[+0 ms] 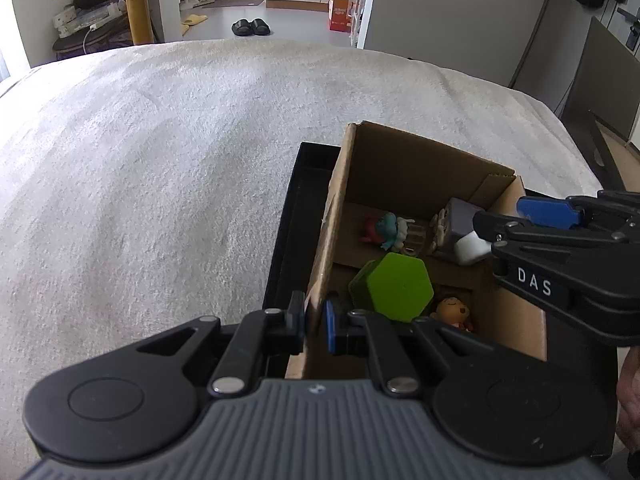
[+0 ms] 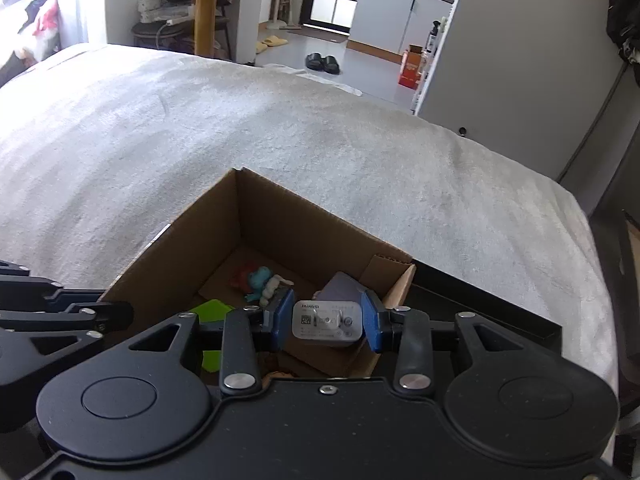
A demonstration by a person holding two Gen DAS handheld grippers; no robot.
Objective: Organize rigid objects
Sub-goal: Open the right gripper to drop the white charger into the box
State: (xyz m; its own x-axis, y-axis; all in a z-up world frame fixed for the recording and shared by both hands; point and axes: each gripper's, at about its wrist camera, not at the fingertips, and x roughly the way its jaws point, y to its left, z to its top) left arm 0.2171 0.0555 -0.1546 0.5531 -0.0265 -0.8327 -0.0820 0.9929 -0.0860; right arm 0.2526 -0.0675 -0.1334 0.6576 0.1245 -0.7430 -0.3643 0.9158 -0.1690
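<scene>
An open cardboard box (image 1: 424, 168) (image 2: 304, 232) stands on a black tray (image 1: 292, 216). My left gripper (image 1: 314, 326) is shut on the box's near left wall. My right gripper (image 2: 326, 322) is shut on a white charger plug (image 2: 327, 323) and holds it over the box's right side; it also shows in the left wrist view (image 1: 472, 248). Inside lie a green hexagonal block (image 1: 396, 286), a blue and red figurine (image 1: 386, 230), a grey-purple block (image 1: 458, 220) and an orange figurine (image 1: 454, 308).
The tray and box sit on a wide grey-white plush cover (image 1: 160, 160). The tray's rim (image 2: 492, 304) runs to the right of the box. Beyond the cover are a yellow table leg (image 1: 138, 4) and black slippers (image 1: 251, 26) on the floor.
</scene>
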